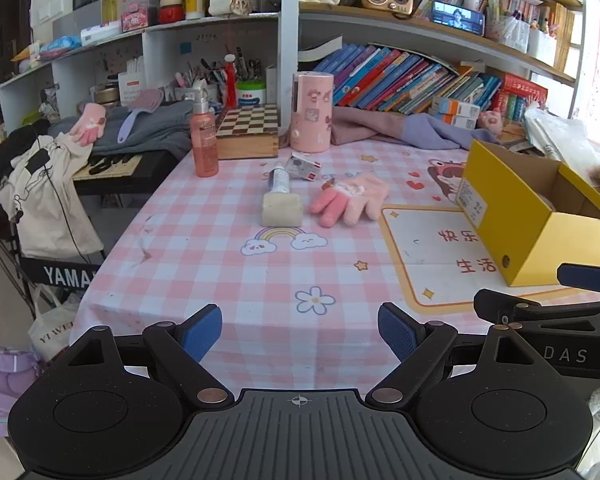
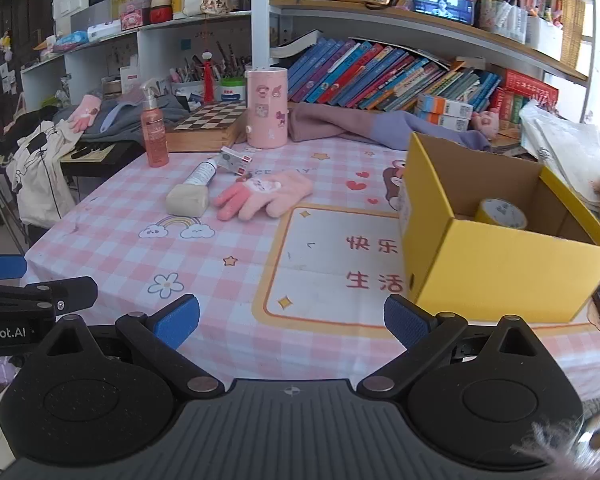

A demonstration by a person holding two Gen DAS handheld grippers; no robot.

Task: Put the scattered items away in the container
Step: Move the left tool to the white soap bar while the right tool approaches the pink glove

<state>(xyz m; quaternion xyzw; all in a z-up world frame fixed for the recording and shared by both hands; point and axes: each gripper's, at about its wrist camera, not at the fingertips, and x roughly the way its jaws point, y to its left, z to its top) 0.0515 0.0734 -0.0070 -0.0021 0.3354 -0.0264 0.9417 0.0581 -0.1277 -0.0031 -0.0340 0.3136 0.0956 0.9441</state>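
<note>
Checked tablecloth [image 2: 228, 304], fuzzy pink glove [image 2: 266, 196]

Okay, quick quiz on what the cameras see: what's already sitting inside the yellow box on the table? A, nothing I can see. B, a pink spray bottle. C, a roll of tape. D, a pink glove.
C: the right wrist view looks into the open yellow box and shows a roll of tape on its floor, while the pink glove lies out on the tablecloth.

tape roll [image 2: 500, 213]: lower part hidden behind box wall [image 2: 500, 268]
box label [image 1: 473, 203]: print too small to read
</note>
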